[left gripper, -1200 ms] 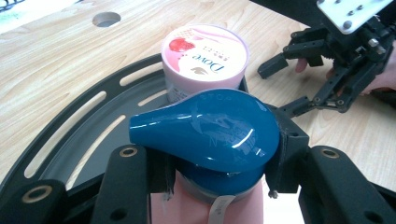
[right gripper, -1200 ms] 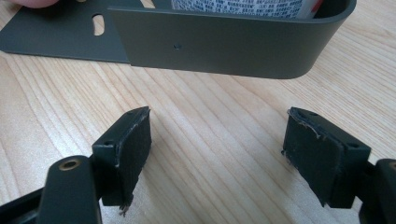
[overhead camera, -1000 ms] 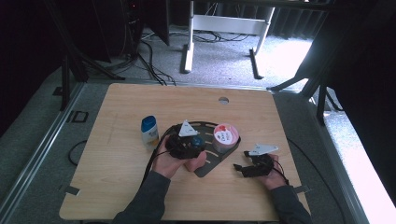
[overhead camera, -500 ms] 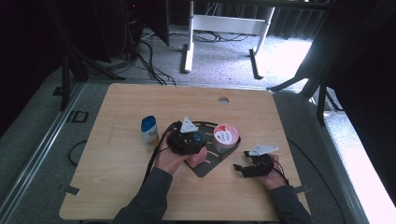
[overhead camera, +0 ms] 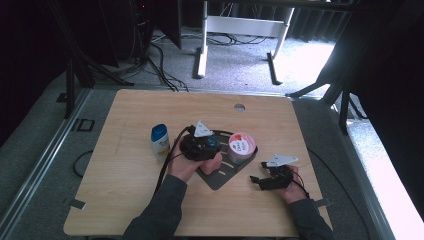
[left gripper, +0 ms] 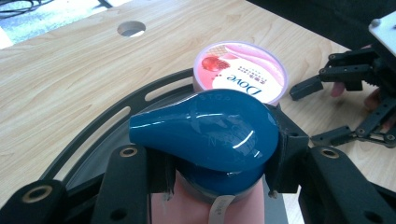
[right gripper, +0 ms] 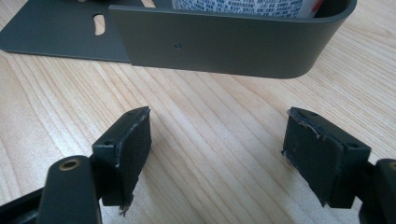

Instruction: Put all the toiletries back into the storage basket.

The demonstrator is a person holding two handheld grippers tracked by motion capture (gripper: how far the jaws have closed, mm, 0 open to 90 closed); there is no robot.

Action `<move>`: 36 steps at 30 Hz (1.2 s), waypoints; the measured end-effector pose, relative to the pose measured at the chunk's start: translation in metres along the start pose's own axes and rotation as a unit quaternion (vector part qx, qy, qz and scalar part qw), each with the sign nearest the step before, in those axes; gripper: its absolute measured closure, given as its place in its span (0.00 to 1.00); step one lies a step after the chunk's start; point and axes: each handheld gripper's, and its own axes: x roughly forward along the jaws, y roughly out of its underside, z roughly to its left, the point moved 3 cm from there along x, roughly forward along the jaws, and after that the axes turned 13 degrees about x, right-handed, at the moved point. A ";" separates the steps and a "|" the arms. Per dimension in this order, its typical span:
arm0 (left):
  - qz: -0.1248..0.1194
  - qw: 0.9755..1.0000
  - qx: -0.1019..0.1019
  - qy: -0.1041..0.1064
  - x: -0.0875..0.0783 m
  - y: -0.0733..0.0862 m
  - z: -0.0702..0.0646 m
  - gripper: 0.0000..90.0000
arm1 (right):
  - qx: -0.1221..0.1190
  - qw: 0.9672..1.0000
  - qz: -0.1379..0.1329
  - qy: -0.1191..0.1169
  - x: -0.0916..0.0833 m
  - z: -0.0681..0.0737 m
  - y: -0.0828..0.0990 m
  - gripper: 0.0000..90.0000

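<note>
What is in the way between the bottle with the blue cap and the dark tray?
Nothing visible blocks it. The left gripper fingers already clamp the bottle by its blue cap, right over the dark tray. The pink Dove tub sits farther along in the tray, with free tray floor beside it.

The left tongs [overhead camera: 212, 142] (gripping the blue-capped bottle [left gripper: 210, 135]) edged toward the tray [overhead camera: 220, 177].

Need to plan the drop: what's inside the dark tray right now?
A pink-lidded Dove tub stands in the dark tray. The left gripper, shut on a blue-capped bottle, hides part of the tray floor.
</note>
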 end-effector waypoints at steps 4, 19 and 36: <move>0.001 1.000 -0.003 -0.003 0.005 0.000 0.004 0.59 | 0.000 1.000 0.000 0.000 0.000 0.000 0.000 0.26; 0.000 1.000 -0.016 -0.025 0.013 -0.005 0.019 0.59 | 0.000 1.000 0.000 0.000 0.000 0.000 0.000 0.26; -0.001 0.999 -0.002 -0.040 0.027 -0.022 0.030 0.59 | 0.000 1.000 0.000 0.000 0.000 0.000 0.000 0.26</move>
